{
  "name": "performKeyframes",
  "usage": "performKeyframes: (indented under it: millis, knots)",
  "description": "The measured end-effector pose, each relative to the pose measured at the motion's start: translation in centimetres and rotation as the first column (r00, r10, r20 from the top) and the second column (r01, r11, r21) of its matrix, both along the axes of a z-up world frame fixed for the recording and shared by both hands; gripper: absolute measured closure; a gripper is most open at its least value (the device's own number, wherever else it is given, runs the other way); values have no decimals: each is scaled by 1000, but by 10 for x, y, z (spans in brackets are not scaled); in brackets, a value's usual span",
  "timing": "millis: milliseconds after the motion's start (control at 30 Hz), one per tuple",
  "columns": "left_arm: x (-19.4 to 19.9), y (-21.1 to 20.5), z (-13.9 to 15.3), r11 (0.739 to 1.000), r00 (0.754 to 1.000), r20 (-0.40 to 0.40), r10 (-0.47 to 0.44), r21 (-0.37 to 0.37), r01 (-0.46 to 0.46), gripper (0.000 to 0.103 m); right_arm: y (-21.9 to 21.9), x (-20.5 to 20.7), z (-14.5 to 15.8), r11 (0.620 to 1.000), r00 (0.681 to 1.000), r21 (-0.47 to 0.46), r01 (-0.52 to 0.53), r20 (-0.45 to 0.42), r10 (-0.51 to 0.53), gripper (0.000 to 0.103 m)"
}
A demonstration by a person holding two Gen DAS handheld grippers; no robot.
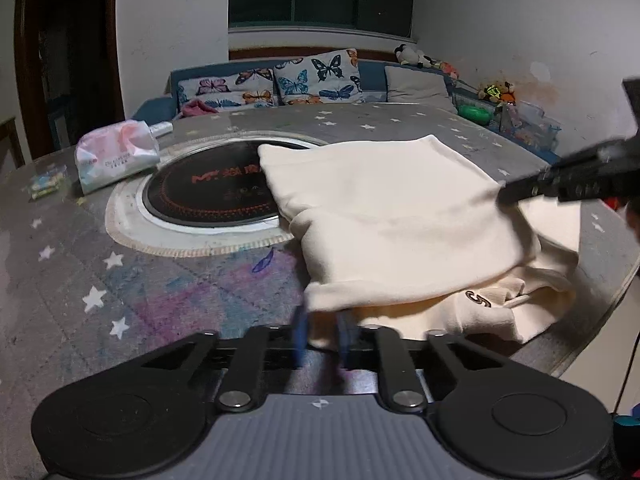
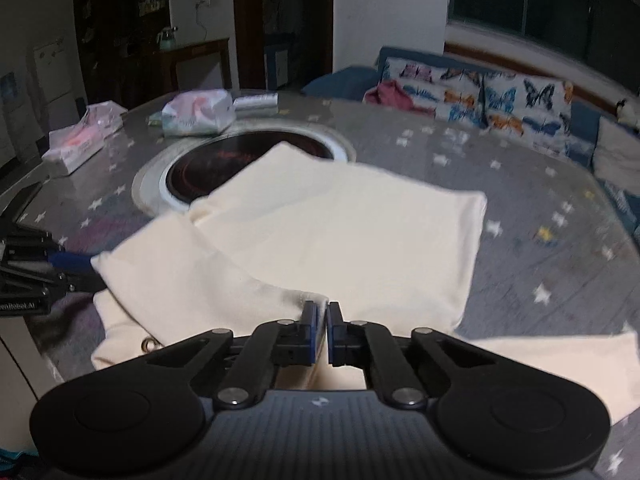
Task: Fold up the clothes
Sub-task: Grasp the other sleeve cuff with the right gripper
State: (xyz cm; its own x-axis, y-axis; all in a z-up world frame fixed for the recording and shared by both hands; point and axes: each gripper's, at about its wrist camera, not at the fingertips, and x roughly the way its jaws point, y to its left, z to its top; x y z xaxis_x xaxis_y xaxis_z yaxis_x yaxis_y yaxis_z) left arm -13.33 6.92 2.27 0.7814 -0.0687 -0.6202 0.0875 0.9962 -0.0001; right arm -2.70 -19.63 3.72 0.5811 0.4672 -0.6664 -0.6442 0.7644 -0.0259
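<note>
A cream hooded garment (image 1: 400, 216) lies on the grey star-print tablecloth (image 1: 120, 280), its upper layer folded over the lower one. A dark letter patch (image 1: 478, 298) and a drawstring show under the fold. My left gripper (image 1: 322, 332) sits at the fold's near-left corner. Its blurred blue fingers (image 1: 300, 336) stand slightly apart, the cloth edge just at their tips. In the right wrist view my right gripper (image 2: 322, 312) is shut on the near edge of the garment (image 2: 340, 240). The left gripper (image 2: 76, 266) shows there at the garment's left corner.
A round black cooktop (image 1: 208, 192) is set into the table, partly under the garment. Tissue packs (image 1: 116, 156) lie beyond it on the left. A sofa with butterfly cushions (image 1: 312, 76) runs behind. The table edge (image 1: 616, 296) curves close on the right.
</note>
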Motion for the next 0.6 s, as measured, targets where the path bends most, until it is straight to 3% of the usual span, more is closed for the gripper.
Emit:
performKeyframes:
  millis: [200,333,467,600]
  knots:
    - [-16,-7,19,998,997,74,-5,70,-1,101,-3,-4,22,1000,995,8,30,98,-30,101]
    - [-21,-14,12,992,998,41,-46,119,40,101,0,4,3,998,998,-51,46,53,-43,101]
    - [-23,-12,9,990,996,-5,-87,114,87,95,5,8,-18,992,999,-114,53,19,-51,101]
    - [-19,1,24,993,995,22,-93,75,91,95,0,3,-7,994,998,-98,44,39,-40,99]
